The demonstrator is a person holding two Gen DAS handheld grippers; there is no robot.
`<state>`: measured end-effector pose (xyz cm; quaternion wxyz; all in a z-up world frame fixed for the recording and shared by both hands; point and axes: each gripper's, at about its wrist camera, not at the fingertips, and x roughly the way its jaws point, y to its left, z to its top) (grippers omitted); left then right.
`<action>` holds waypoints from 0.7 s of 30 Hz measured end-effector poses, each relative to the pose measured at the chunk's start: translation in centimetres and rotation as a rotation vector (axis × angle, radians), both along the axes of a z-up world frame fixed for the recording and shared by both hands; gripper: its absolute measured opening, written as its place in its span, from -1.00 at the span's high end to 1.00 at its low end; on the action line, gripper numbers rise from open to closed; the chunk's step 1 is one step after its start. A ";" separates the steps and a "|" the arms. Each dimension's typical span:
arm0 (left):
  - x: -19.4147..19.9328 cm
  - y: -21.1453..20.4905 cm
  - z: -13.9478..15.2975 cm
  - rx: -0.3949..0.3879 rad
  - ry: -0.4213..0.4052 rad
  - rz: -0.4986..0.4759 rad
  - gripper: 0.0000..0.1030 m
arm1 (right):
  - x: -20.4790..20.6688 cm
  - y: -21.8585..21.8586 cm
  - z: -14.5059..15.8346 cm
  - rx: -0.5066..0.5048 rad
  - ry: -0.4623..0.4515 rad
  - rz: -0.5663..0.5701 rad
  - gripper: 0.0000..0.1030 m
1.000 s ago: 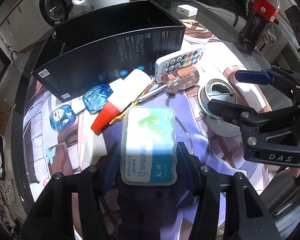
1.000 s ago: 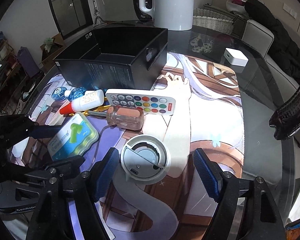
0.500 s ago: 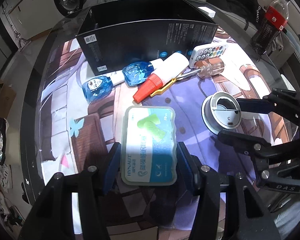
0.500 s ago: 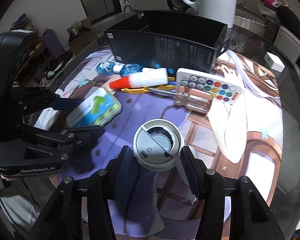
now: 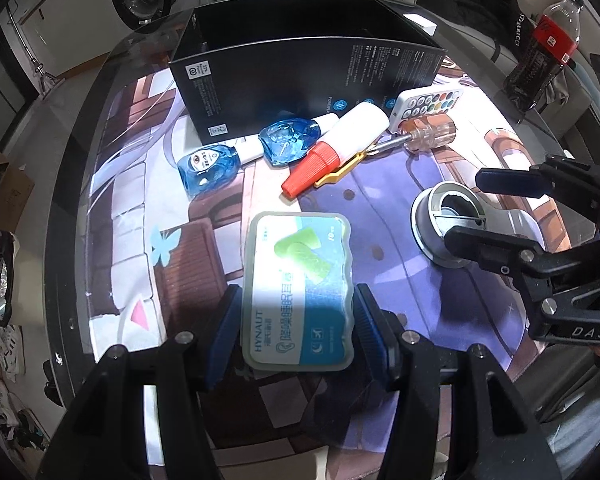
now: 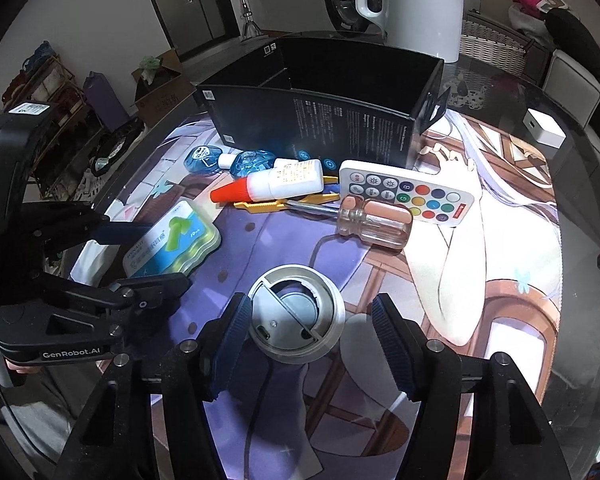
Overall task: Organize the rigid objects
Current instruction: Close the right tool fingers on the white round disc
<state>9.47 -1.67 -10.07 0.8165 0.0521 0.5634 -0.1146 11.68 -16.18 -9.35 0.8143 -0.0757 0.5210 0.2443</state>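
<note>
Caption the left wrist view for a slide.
Left gripper clamps the earplug case; right gripper straddles the round grey device before the black box.

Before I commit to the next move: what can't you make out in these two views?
- Black box floor: hidden by its near wall, both views.
- Yellow tool: mostly under the glue bottle.
- Earplug case print: too small.
- Grey puck: right gripper contact unclear.

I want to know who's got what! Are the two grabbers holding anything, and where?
Left gripper clamps the earplug case by its long sides. Right gripper straddles the round grey gadget, jaws opening, not gripping.
</note>
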 end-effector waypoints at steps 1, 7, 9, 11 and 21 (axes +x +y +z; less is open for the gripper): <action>0.0 0.0 0.0 0.001 -0.001 0.000 -0.06 | -0.1 0.1 0.0 -0.001 0.001 0.003 -0.25; 0.1 -0.1 0.0 0.002 -0.001 0.000 -0.07 | -0.3 0.5 -0.3 -0.016 -0.012 0.013 -0.30; 0.2 -0.3 0.0 0.004 -0.002 0.001 -0.07 | -0.5 0.7 -0.2 -0.034 -0.028 0.017 -0.34; 0.1 -0.4 0.0 0.006 -0.002 0.001 -0.07 | -0.6 0.8 -0.3 -0.040 -0.035 0.017 -0.36; 0.1 -0.3 -0.1 0.004 -0.001 0.002 -0.07 | -1.6 2.9 -1.2 -0.096 -0.048 0.069 -0.09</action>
